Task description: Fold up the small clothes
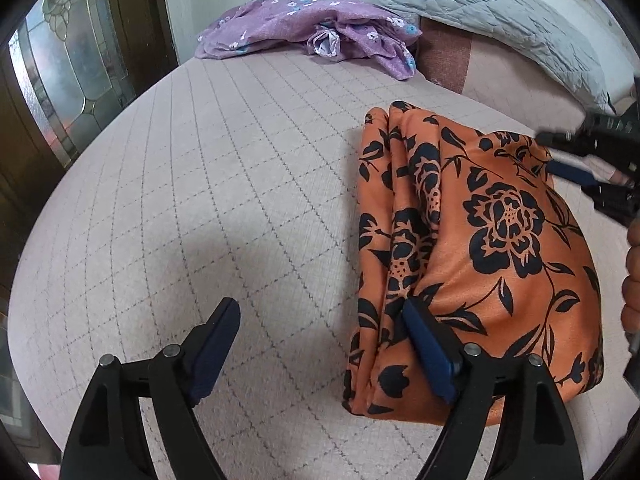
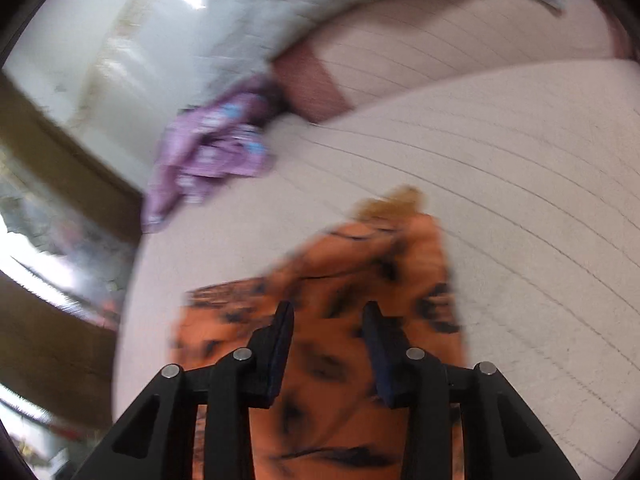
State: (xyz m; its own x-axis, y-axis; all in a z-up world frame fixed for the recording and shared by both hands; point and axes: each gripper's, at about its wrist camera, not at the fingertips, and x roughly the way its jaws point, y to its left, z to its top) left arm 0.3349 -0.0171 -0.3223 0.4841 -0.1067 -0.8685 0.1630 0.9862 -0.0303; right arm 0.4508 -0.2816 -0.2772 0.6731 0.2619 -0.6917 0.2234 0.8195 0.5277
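Left wrist view: the left gripper [image 1: 320,326] stands released over the quilted bed [image 1: 200,184]; the folded orange garment [image 1: 480,264] lies at three o'clock, a purple garment [image 1: 304,28] and grey pillow [image 1: 500,12] at twelve, a glass-paned door [image 1: 60,80] at ten.

Right wrist view, blurred: the right gripper [image 2: 329,316] hangs part-open, empty, above the orange cloth.

- My left wrist camera looks steeply down, close over the bed [image 1: 240,160].
- My right one, blurred, shares the orange floral garment [image 2: 340,300] and purple cloth [image 2: 208,152].

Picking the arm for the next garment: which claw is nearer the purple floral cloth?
Left, though narrowly. The left claw hangs open over the mattress, bare quilt between it and the purple floral cloth. The right claw sits over the orange floral garment, farther across.
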